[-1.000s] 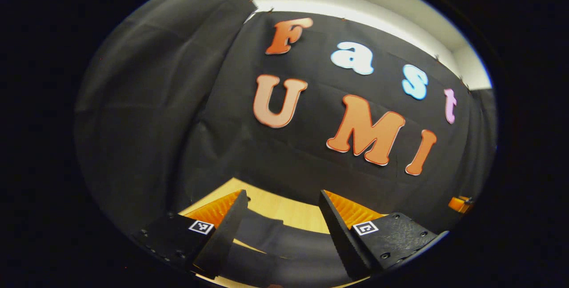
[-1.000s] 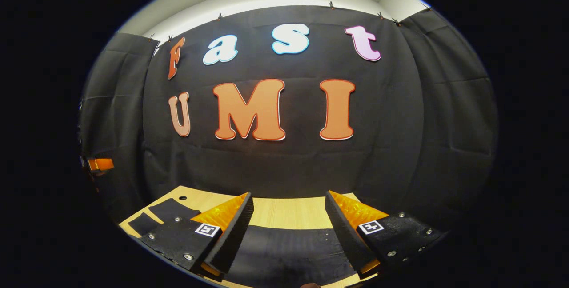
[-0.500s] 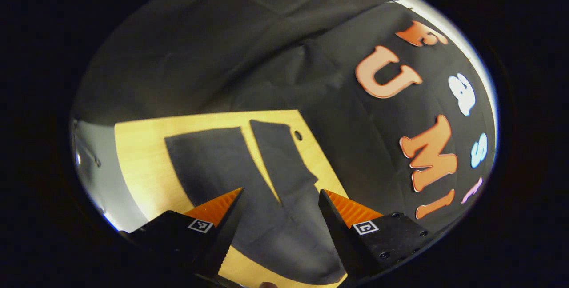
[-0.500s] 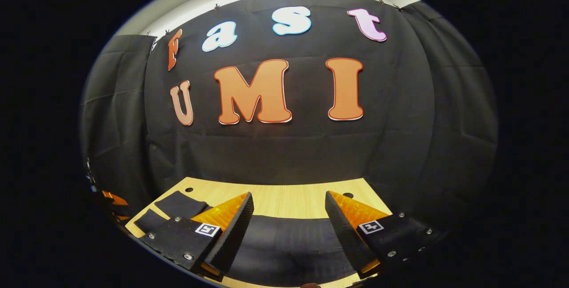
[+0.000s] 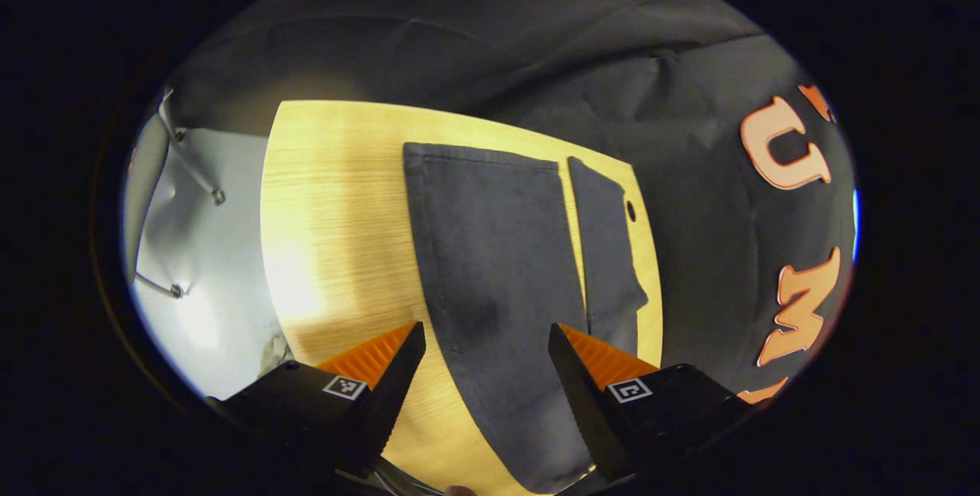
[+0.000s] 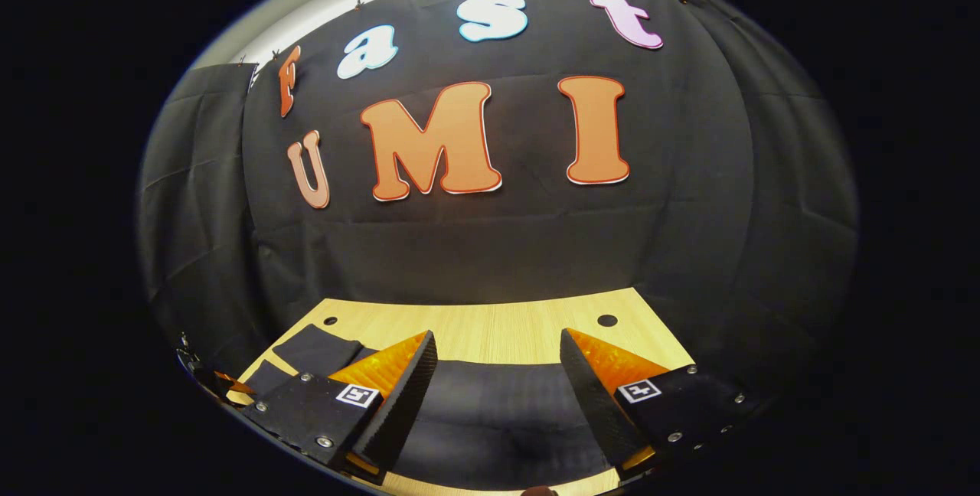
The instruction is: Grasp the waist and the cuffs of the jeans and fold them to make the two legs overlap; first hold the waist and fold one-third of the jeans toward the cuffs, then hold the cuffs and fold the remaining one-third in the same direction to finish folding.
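1. Dark denim jeans [image 5: 498,266] lie flat on a light wooden table [image 5: 337,205], which serves as the landmark for everything below.
2. From the left gripper view, the two legs run lengthwise across the table toward its far edge, side by side, with a thin strip of bare wood between them.
3. The wider leg lies near the middle of the table; the narrower leg [image 5: 609,251] lies along the table edge nearest the black cloth wall [image 5: 475,37], just beside a small round hole [image 5: 630,210] in the tabletop.
4. The left gripper [image 5: 486,373] hovers above the near end of the table with its fingers spread apart, gripping nothing; the wider leg shows in the gap between them. Whether the fingertips touch the cloth cannot be told.
5. Off the table's other side, a pale grey floor [image 5: 199,251] and thin metal legs [image 5: 191,167] are visible.
6. From the right gripper view, a broad band of the jeans [image 6: 490,412] stretches across the near part of the table [image 6: 498,331], and a smaller flap of the cloth shows toward one table corner.
7. The right gripper [image 6: 498,396] is released too, fingers wide apart over that band of denim and grasping nothing.
8. Two round holes [image 6: 607,321] mark the table's far corners, against the black cloth wall.
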Action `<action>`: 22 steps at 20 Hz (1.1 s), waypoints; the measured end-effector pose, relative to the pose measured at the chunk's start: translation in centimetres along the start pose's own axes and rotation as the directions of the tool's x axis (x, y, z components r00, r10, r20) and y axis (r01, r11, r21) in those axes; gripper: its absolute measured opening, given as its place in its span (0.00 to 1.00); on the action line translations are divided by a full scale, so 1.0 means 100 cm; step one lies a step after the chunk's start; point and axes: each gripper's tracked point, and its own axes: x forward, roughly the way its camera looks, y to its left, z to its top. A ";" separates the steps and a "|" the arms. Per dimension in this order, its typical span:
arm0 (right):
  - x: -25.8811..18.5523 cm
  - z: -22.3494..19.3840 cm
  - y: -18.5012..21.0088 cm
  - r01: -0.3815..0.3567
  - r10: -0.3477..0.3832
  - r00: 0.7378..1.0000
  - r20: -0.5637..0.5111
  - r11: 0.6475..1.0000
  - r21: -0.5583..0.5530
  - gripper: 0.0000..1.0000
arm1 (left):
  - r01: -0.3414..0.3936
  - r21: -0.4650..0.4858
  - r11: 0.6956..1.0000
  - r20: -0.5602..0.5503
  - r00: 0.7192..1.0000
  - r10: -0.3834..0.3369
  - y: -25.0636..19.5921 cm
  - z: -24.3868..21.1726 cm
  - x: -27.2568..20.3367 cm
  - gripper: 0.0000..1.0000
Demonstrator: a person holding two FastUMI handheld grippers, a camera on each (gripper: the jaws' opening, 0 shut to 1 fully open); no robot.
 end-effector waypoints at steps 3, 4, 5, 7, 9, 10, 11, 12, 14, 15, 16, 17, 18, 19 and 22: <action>0.002 0.003 -0.012 0.037 -0.037 0.999 0.013 0.999 0.001 0.97 | -0.002 -0.065 0.998 -0.019 1.000 0.000 0.000 0.005 0.008 0.98; 0.003 0.003 -0.014 0.043 -0.043 0.999 0.011 0.999 0.008 0.98 | -0.014 -0.075 0.997 -0.021 1.000 0.013 0.004 0.005 0.008 0.98; 0.003 0.002 -0.015 0.045 -0.046 0.999 0.008 0.999 0.017 0.98 | -0.041 -0.071 0.997 -0.021 0.999 0.040 0.011 0.007 0.009 0.98; 0.002 0.004 -0.019 0.055 -0.056 0.998 0.008 0.998 0.035 1.00 | -0.084 -0.071 0.994 -0.011 0.996 0.083 0.021 0.011 0.012 0.98; 0.005 0.003 -0.022 0.064 -0.064 0.998 0.000 0.997 0.045 1.00 | -0.057 -0.121 0.991 -0.025 0.998 0.054 0.015 0.011 0.018 0.98; 0.006 0.001 -0.024 0.072 -0.072 0.997 -0.005 0.996 0.049 0.98 | -0.051 -0.131 0.990 -0.029 0.998 0.048 0.014 0.011 0.020 0.96; 0.007 0.000 -0.026 0.079 -0.079 0.997 -0.009 0.996 0.051 0.98 | -0.050 -0.126 0.991 -0.037 0.998 0.046 0.014 0.012 0.021 0.96; 0.007 -0.002 -0.028 0.088 -0.088 0.996 -0.018 0.995 0.053 0.97 | -0.060 -0.104 0.993 -0.056 0.997 0.054 0.015 0.009 0.021 0.96; 0.007 -0.004 -0.030 0.099 -0.097 0.995 -0.029 0.993 0.062 0.98 | -0.052 -0.100 0.994 -0.062 0.997 0.046 0.008 0.010 0.027 0.90; 0.008 -0.005 -0.031 0.101 -0.099 0.995 -0.029 0.992 0.074 0.98 | -0.050 -0.110 0.993 -0.054 0.998 0.044 0.004 0.014 0.030 0.90; 0.007 -0.006 -0.030 0.100 -0.098 0.995 -0.033 0.991 0.085 0.98 | -0.039 -0.116 0.992 -0.052 0.998 0.033 0.000 0.013 0.033 0.90; 0.007 -0.007 -0.031 0.101 -0.098 0.994 -0.039 0.990 0.094 0.98 | -0.022 -0.119 0.993 -0.056 0.998 0.015 -0.007 0.012 0.037 0.89; 0.007 -0.009 -0.034 0.109 -0.105 0.993 -0.046 0.989 0.099 1.00 | -0.010 -0.114 0.993 -0.072 0.997 0.001 -0.012 0.010 0.039 0.90; 0.007 -0.008 -0.038 0.120 -0.115 0.992 -0.049 0.988 0.101 1.00 | -0.002 -0.113 0.994 -0.082 0.997 -0.007 -0.017 0.010 0.043 0.90; 0.002 -0.003 -0.044 0.141 -0.138 0.990 -0.037 0.983 0.114 0.98 | 0.036 -0.145 0.989 -0.085 0.995 -0.048 -0.037 0.010 0.059 0.89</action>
